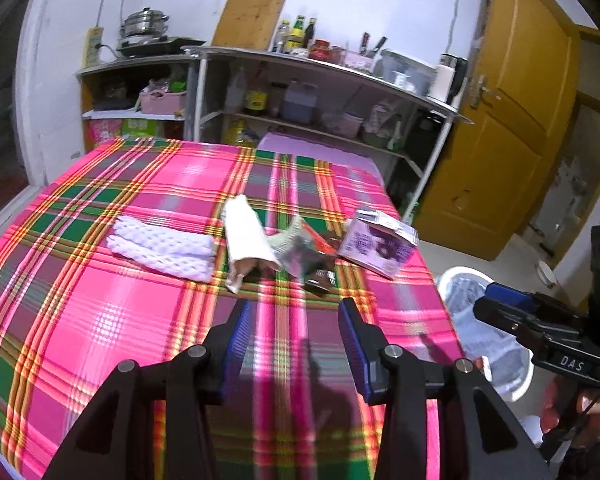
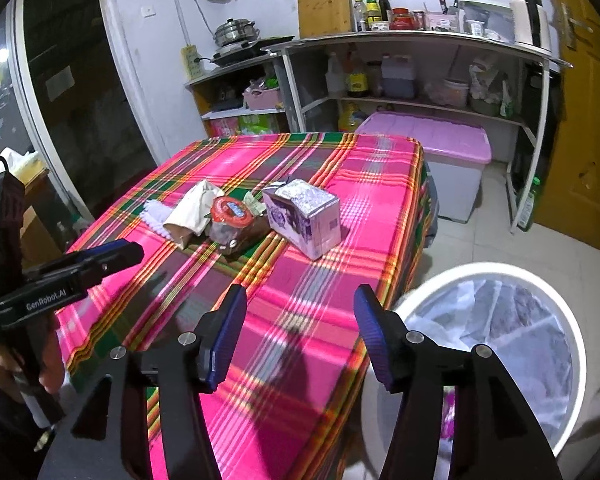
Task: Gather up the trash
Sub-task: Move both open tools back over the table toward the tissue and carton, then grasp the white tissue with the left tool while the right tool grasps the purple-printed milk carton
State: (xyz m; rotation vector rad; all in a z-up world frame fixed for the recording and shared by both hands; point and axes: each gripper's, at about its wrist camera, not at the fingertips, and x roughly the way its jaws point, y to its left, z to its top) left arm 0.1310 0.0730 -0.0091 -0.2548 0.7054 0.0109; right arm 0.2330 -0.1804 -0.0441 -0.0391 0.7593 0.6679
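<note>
Pink plaid cloth covers the table (image 1: 100,320), and the rubbish I am after lies in a loose row across its middle, nearer the right edge than the left. From the left end I see a white foam net sleeve (image 1: 162,250), then a cream paper wrapper (image 1: 246,236) leaning on a crumpled snack packet (image 1: 308,252), and last a purple and white carton (image 1: 374,246) close to the right edge. Through the right camera the packet shows a round red lid or label (image 2: 230,212), and the carton (image 2: 302,218) stands open-topped, just beside it.

Both my tools are empty. The left gripper (image 1: 296,340) has its jaws moderately wide over bare cloth near the front edge, well short of the row. The right gripper (image 2: 300,328) is also wide, nothing between its pads, hanging over the front right corner of the table. The white bin (image 2: 496,344) with its clear liner stands on the floor just off that corner, under my right side.

I judge this to be the reach toward a pick, with nothing yet grasped. The carton looks the natural target for the right tool: I must push forward along the right edge, straddle its walls and close gently, since thin card may buckle. Then it swings back to the bin.
</note>
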